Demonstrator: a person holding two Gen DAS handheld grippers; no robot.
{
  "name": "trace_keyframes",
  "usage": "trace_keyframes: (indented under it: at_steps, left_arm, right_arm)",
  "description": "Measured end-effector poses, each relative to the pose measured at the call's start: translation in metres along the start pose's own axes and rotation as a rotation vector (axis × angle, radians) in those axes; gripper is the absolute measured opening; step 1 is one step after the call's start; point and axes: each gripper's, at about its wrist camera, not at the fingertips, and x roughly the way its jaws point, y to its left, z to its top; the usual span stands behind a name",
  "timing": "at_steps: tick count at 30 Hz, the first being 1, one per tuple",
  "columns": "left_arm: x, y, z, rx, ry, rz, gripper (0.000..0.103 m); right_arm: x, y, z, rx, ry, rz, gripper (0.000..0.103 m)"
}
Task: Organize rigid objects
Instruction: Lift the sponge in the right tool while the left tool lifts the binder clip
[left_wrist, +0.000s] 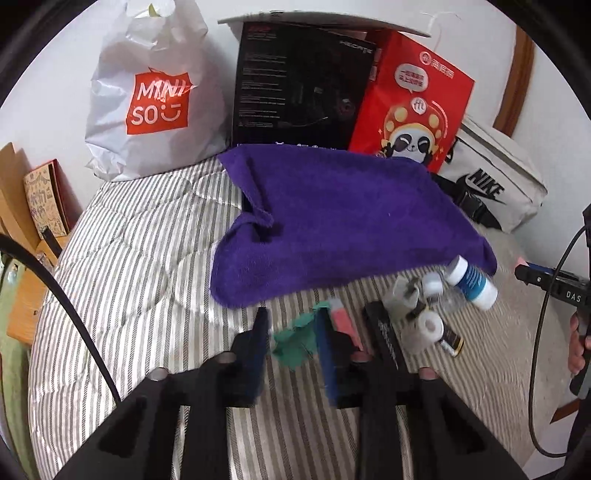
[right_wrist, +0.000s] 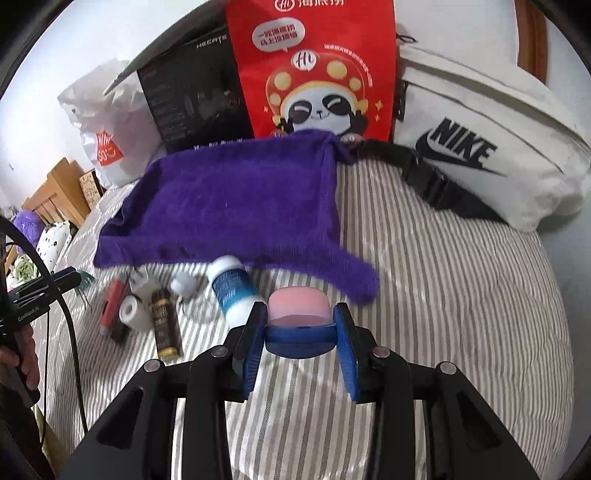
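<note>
A purple towel (right_wrist: 236, 206) lies on grey-and-white striped bedding (right_wrist: 443, 295), beside a red bag (right_wrist: 314, 55).

A striped bed (right_wrist: 443, 280) carries everything. Straight ahead of the grippers a purple towel (right_wrist: 236, 206) lies spread on it. Beyond the towel, at the wall, stand a white bag (left_wrist: 147, 92), a black box (left_wrist: 295, 85) and a red bag (right_wrist: 314, 66); right of these a white pouch (right_wrist: 491, 155) lies. Just this side of the towel lie a white bottle (right_wrist: 232, 291), a tape roll (right_wrist: 132, 312), a brown bottle (right_wrist: 166, 325), a red tube (right_wrist: 112, 299) and a black case (left_wrist: 388, 343).
</note>
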Motion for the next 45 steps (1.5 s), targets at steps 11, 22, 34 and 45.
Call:
trace_keyframes:
  at_steps: [11, 22, 34, 45]
  left_arm:
    - [0.027, -0.007, -0.009, 0.047, 0.074, -0.028, 0.037]
    - [0.045, -0.017, -0.004, 0.084, 0.087, -0.023, 0.037]
    - [0.064, -0.025, 0.004, 0.166, 0.145, 0.007, 0.042]
    - [0.059, -0.022, 0.002, 0.155, 0.116, 0.011, 0.036]
  right_arm:
    - [0.008, 0.006, 0.005, -0.035, 0.008, 0.013, 0.037]
    - [0.008, -0.002, -0.002, -0.007, 0.019, 0.006, 0.037]
    - [0.007, -0.004, -0.003, -0.003, 0.017, 0.017, 0.037]
    - [0.009, -0.012, -0.003, 0.018, 0.025, 0.012, 0.037]
